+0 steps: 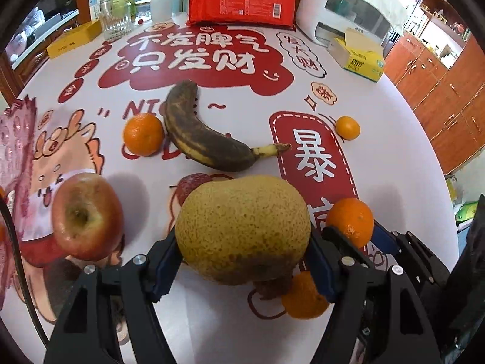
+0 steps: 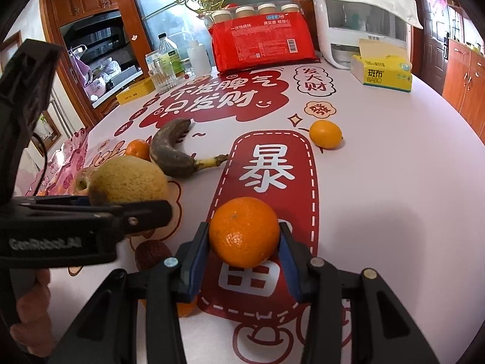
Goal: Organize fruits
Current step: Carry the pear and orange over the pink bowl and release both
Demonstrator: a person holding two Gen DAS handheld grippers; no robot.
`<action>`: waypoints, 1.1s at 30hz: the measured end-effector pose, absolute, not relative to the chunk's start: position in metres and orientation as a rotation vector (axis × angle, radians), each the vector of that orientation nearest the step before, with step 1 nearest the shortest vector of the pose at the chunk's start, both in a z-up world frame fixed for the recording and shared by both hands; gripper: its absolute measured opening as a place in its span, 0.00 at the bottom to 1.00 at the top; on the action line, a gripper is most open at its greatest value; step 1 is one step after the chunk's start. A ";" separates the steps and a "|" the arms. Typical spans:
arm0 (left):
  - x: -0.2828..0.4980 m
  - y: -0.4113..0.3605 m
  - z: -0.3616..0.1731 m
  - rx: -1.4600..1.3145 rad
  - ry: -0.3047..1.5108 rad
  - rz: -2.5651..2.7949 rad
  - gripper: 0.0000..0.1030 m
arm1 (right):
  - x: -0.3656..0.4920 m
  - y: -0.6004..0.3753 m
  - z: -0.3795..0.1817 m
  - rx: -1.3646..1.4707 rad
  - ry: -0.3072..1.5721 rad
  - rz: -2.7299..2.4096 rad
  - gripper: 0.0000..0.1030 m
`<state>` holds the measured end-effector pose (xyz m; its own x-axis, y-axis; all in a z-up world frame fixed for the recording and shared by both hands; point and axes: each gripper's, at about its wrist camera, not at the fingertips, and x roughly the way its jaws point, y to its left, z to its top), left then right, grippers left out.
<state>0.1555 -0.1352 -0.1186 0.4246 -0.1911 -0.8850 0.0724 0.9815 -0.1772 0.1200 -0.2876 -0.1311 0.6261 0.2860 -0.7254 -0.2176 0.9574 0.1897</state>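
My left gripper [image 1: 242,262] is shut on a large speckled yellow-brown pear [image 1: 242,227], its blue pads pressed on both sides. In the right wrist view my right gripper [image 2: 244,250] is shut on an orange [image 2: 244,232] just over the red-printed tablecloth. Left of the pear lies a red apple [image 1: 86,215]. A blackened banana [image 1: 200,133] lies behind it, with an orange [image 1: 143,133] touching its left side. A small orange [image 1: 348,127] sits alone at the right. Another orange [image 1: 304,300] and a lychee [image 1: 191,186] lie by the pear.
Along the table's far edge stand a red pack [image 2: 263,45], a white appliance [image 2: 357,21], a yellow tissue box [image 2: 382,72], a glass jar [image 1: 116,19], bottles and a flat yellow box [image 1: 72,41]. A pink bag [image 1: 15,151] lies at the left edge. Wooden cabinets [image 1: 439,91] stand on the right.
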 end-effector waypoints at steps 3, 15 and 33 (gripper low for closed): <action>0.150 -0.130 -0.108 -0.115 1.108 -0.159 0.70 | 0.118 -0.287 -0.129 0.084 0.836 0.281 0.42; 0.114 -0.078 -0.049 -0.084 1.038 -0.103 0.70 | 0.090 -0.254 -0.065 0.035 0.777 0.278 0.42; 0.074 0.065 0.028 -0.058 0.886 0.106 0.70 | 0.086 -0.118 0.048 -0.093 0.634 0.473 0.42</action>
